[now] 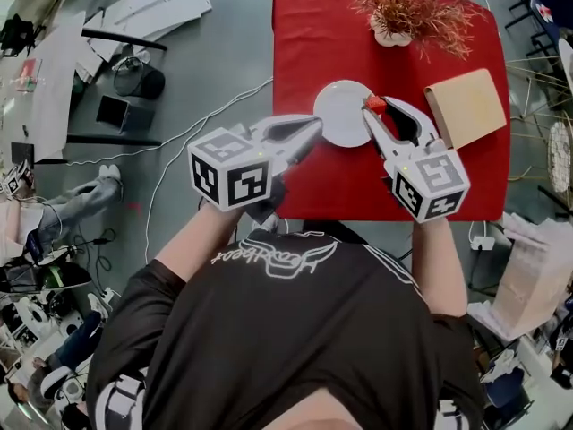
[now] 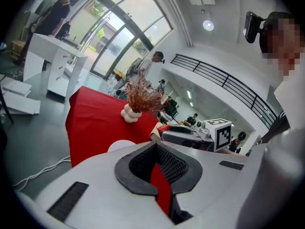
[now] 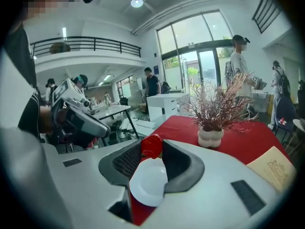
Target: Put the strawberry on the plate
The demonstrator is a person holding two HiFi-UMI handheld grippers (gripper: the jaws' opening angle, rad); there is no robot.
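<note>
A white plate [image 1: 342,115] lies on the red tablecloth [image 1: 304,43]. My right gripper [image 1: 375,106] is shut on a red strawberry [image 1: 376,103] and holds it over the plate's right rim. In the right gripper view the strawberry [image 3: 151,146] sits between the jaw tips, with the plate [image 3: 148,182] below it. My left gripper [image 1: 312,125] hovers at the plate's left edge, its jaws together and nothing in them. The left gripper view shows only a strip of red cloth [image 2: 159,182] through its jaws, and the right gripper [image 2: 187,130] with the strawberry [image 2: 164,127] beyond.
A reddish dried plant in a white pot [image 1: 405,9] stands at the table's far side. A tan card [image 1: 466,106] lies right of the plate. White boards [image 1: 152,7] and cables [image 1: 170,150] lie on the grey floor to the left.
</note>
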